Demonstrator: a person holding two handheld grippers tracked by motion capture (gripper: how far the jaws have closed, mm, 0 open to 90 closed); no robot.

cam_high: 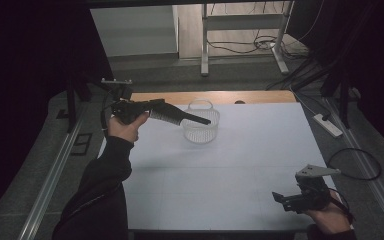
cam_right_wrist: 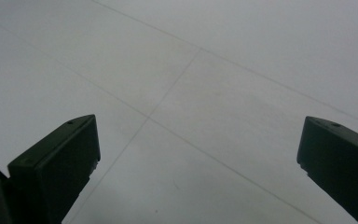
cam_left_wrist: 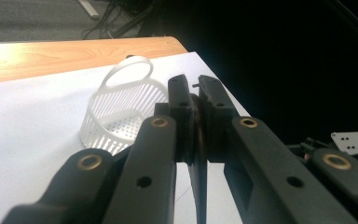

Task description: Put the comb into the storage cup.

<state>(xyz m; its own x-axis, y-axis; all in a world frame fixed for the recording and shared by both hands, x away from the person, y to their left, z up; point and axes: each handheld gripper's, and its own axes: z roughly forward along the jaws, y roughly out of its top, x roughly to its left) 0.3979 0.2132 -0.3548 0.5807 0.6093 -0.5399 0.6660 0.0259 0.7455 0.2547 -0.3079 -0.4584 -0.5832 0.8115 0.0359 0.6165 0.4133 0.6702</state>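
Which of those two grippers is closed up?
The left gripper, raised beside the white basket, has its jaws pressed together. The right gripper, low near the table's front corner, is wide open.

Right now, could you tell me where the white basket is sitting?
In the high view the white basket stands on the white sheet near the table's far edge, left of centre, just beyond the tips of the left gripper.

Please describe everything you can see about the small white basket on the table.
The white basket looks like plastic, round, with slotted walls, a perforated floor and an arched handle standing up. It sits upright and empty on the white table cover, near the far wooden edge. The left gripper hovers at its rim; contact cannot be told.
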